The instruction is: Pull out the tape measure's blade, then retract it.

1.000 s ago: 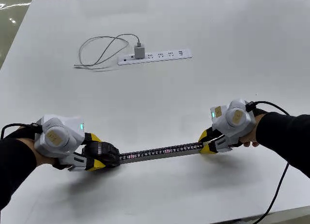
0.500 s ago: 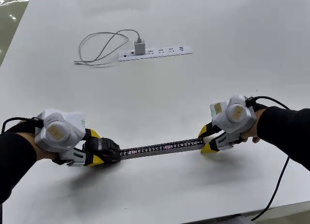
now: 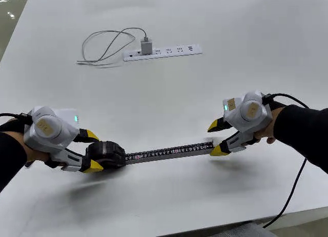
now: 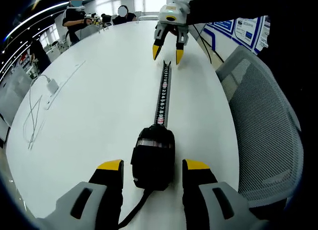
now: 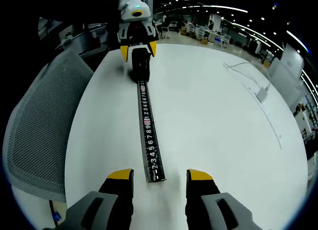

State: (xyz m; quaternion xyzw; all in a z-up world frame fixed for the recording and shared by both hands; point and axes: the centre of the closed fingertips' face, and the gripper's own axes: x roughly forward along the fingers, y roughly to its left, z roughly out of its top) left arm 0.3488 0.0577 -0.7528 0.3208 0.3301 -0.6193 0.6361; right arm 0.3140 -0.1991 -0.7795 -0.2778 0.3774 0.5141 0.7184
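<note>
Head view looks steeply down from the near edge of the white table. The two gripper views sit low over the tabletop, facing each other: one sees the right gripper well away, the other the left gripper. All three share the tape blade and power strip.

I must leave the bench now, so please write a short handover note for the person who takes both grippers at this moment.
Left gripper: open, jaws on either side of the tape measure case, with a thin gap on each side.
Right gripper: open, jaws astride the free end of the blade, not pinching it.
Things: case and blade lie on the white table, the blade stretched flat between the two grippers.
Done: blade pulled out.
Left to do: retract the blade; probably close on the case first, then guide the tip back.
</note>
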